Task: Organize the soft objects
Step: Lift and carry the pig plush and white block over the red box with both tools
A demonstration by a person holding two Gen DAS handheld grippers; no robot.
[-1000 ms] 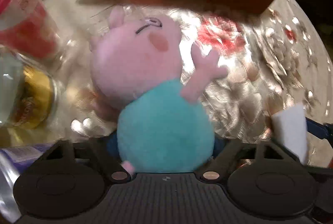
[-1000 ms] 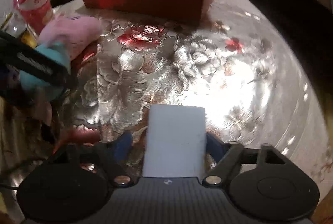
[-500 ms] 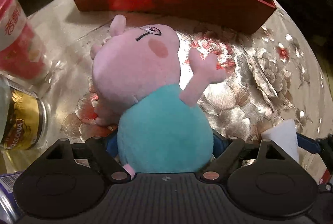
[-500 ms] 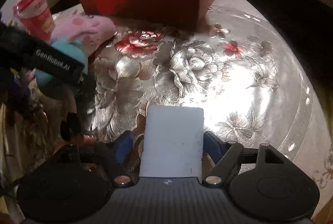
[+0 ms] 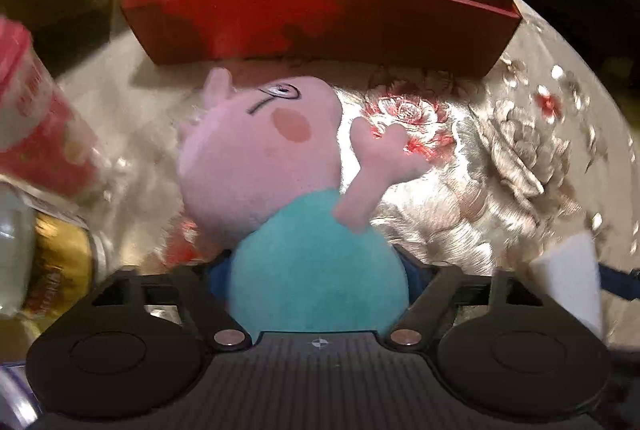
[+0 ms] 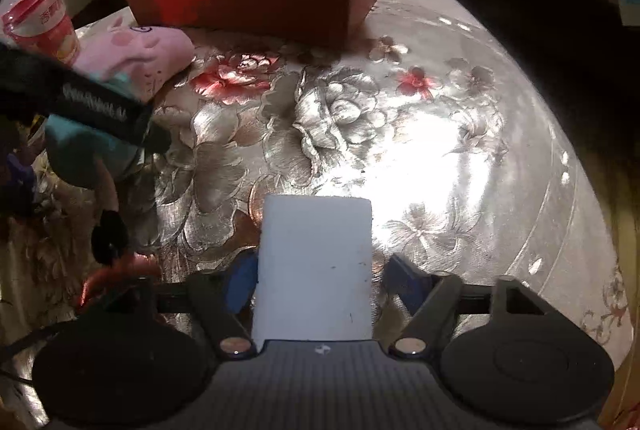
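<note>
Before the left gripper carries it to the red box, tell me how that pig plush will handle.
The pig plush will probably flop: only its teal belly sits in the left gripper, while the big pink head and arm hang free. It looks soft and likely light. Being plump, it may perch on top of the already heaped red box.

A pink head and teal body are shown on the pig (image 5: 280,190), with a darker pink cheek spot. The sponge (image 6: 314,266) is plain white. The box (image 5: 320,26) at the far side is red, filled with mint, blue and white items. The cloth (image 6: 400,134) is patterned in silver flowers with red blooms. The cup (image 6: 44,22) at the left is red and white.
</note>
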